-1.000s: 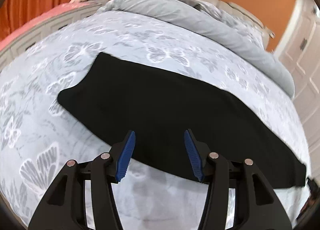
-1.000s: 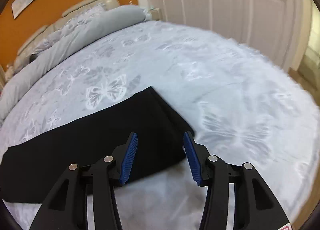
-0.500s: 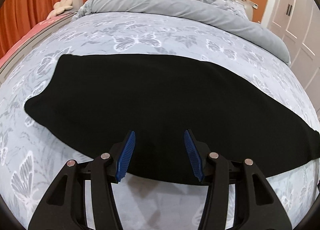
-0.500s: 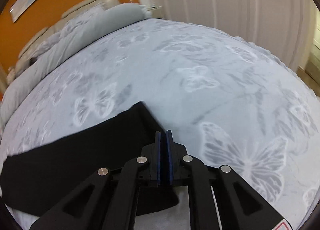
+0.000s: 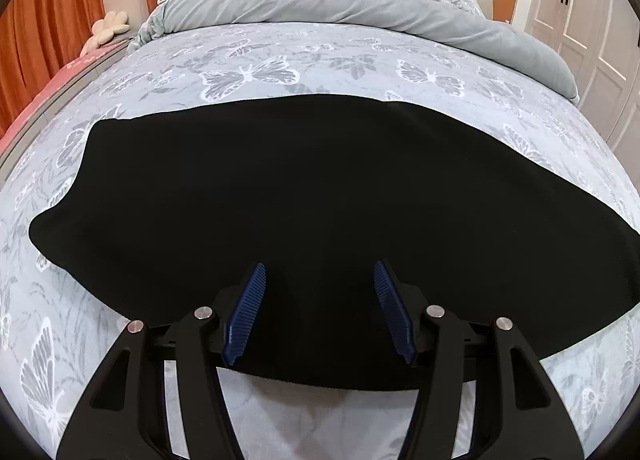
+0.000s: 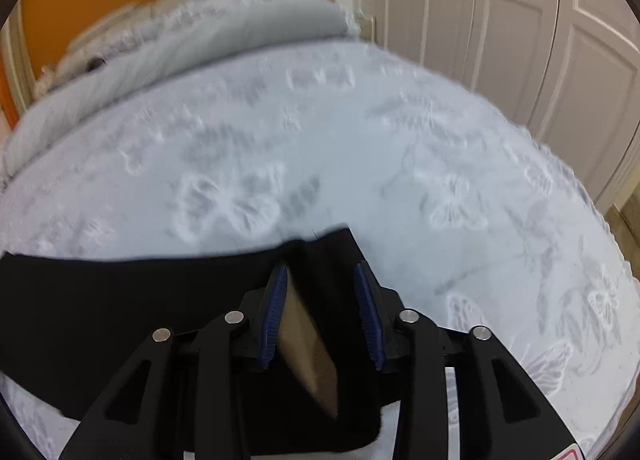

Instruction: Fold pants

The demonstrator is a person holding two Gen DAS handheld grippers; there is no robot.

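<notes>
Black pants (image 5: 320, 179) lie flat across the butterfly-print bed sheet (image 5: 280, 67), waist end at the left. My left gripper (image 5: 319, 264) hovers over their near edge; its jaws are opening and the pads touch nothing. In the right wrist view the leg end of the pants (image 6: 120, 300) runs in from the left and up between my right gripper's (image 6: 321, 266) jaws, which are opening. A flat brown patch (image 6: 308, 348), blurred, shows beside the left pad. The pads stand apart from the cloth.
A rolled grey duvet (image 5: 360, 7) lies along the head of the bed. White wardrobe doors (image 6: 500, 19) stand past the right side. Orange curtains (image 5: 40, 19) and a cream flower cushion (image 5: 108, 25) are at the left. Bare sheet lies beyond the pants.
The left gripper came in and down over the pants' near edge. The right gripper shut, then opened again, and the leg end now sits between its jaws.
</notes>
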